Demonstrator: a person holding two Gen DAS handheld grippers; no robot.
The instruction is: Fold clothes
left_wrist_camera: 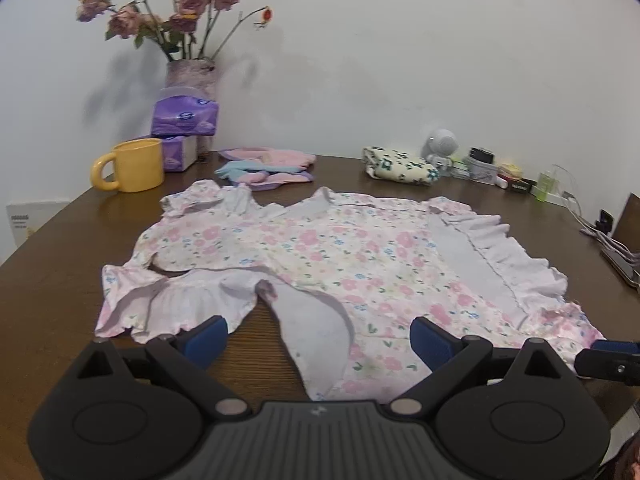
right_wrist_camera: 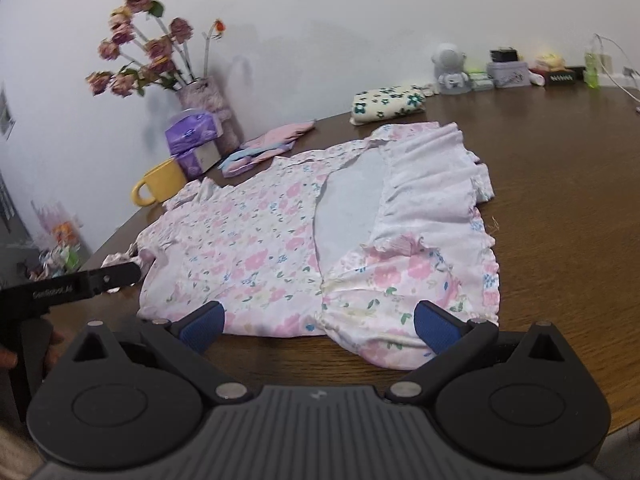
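From the left wrist camera we see our left gripper [left_wrist_camera: 318, 338] with its blue-padded jaws wide apart, hovering over the near edge of a floral dress [left_wrist_camera: 320, 256] that lies spread flat on the brown wooden table [left_wrist_camera: 60, 264]. Nothing sits between the pads. Beyond the dress stand a yellow mug [left_wrist_camera: 134, 165], purple tissue packs [left_wrist_camera: 185, 117] and a vase of dried roses [left_wrist_camera: 191, 72]; a folded floral cloth [left_wrist_camera: 400, 166] lies near the wall.

From the right wrist camera our right gripper [right_wrist_camera: 318, 326] also has its jaws spread, empty, at the dress's near hem [right_wrist_camera: 360, 320]. The white ruffled part [right_wrist_camera: 428, 176] lies turned over the print. At the left edge the other gripper shows side-on; we cannot quite tell from here whether it touches the fabric.
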